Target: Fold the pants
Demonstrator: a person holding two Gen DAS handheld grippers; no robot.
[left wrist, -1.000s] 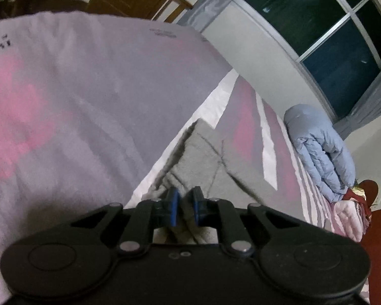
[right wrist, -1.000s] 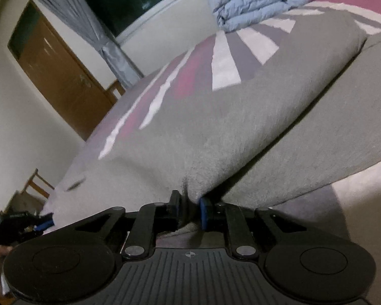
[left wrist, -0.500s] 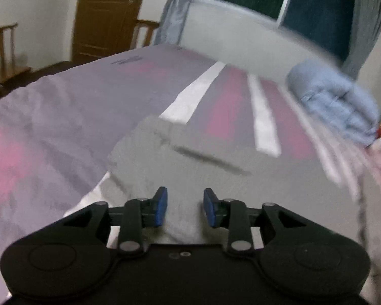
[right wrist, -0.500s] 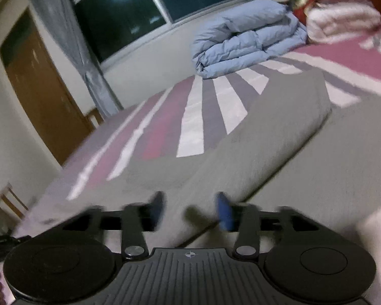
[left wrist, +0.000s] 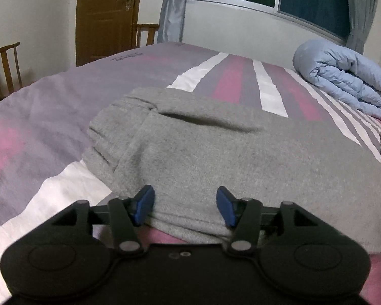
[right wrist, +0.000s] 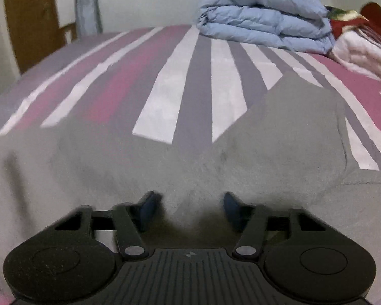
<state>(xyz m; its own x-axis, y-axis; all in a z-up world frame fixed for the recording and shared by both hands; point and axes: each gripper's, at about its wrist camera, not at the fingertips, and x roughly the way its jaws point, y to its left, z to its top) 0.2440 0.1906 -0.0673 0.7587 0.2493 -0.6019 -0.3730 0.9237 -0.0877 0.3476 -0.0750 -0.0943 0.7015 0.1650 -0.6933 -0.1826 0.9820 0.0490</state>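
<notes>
Both let go since earlier, left gripper (left wrist: 185, 207) spread, right gripper (right wrist: 189, 209) released, over soft fleecy grey pants (left wrist: 241, 157), folded flat

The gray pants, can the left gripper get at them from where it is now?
Probably yes. The left gripper has its jaws apart, just opened, right over the near edge of the pants, with nothing between them but cloth.

Two close, downward views over pants (left wrist: 241, 157)
</notes>
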